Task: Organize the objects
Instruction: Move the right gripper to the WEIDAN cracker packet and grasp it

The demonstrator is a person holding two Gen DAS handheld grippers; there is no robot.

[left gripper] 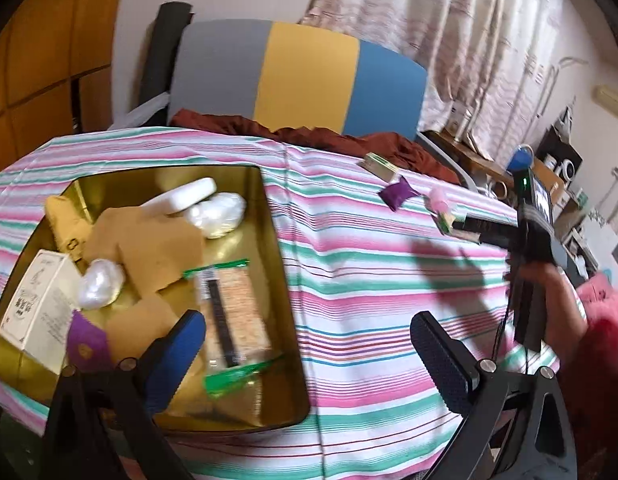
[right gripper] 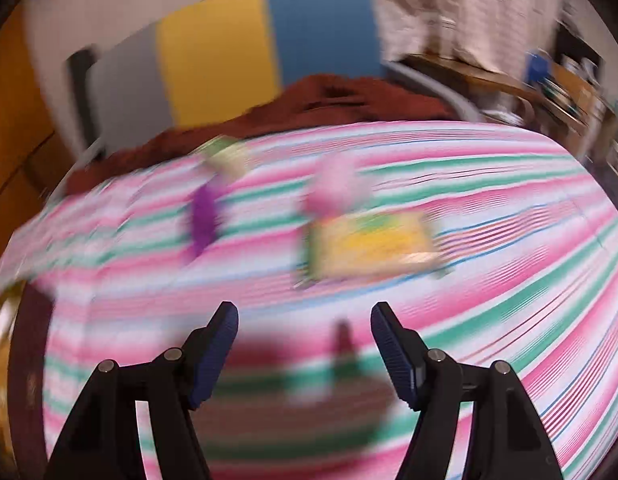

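A gold tin (left gripper: 277, 240) on the striped cloth holds a cracker packet (left gripper: 233, 304), a white box (left gripper: 37, 304), brown paper, white wrapped pieces and a purple sachet. My left gripper (left gripper: 309, 344) is open and empty above the tin's near right corner. My right gripper (right gripper: 305, 320) is open and empty; it shows at the table's right edge in the left wrist view (left gripper: 469, 228). Just beyond it lie a yellow-green packet (right gripper: 369, 244), a pink fluffy item (right gripper: 337, 188), a purple sachet (right gripper: 205, 216) and a small green box (right gripper: 229, 156). The right wrist view is blurred.
A chair with grey, yellow and blue back panels (left gripper: 301, 76) stands behind the table with a dark red cloth (left gripper: 329, 136) on its seat. A cluttered desk (left gripper: 549, 168) and curtains are at the right.
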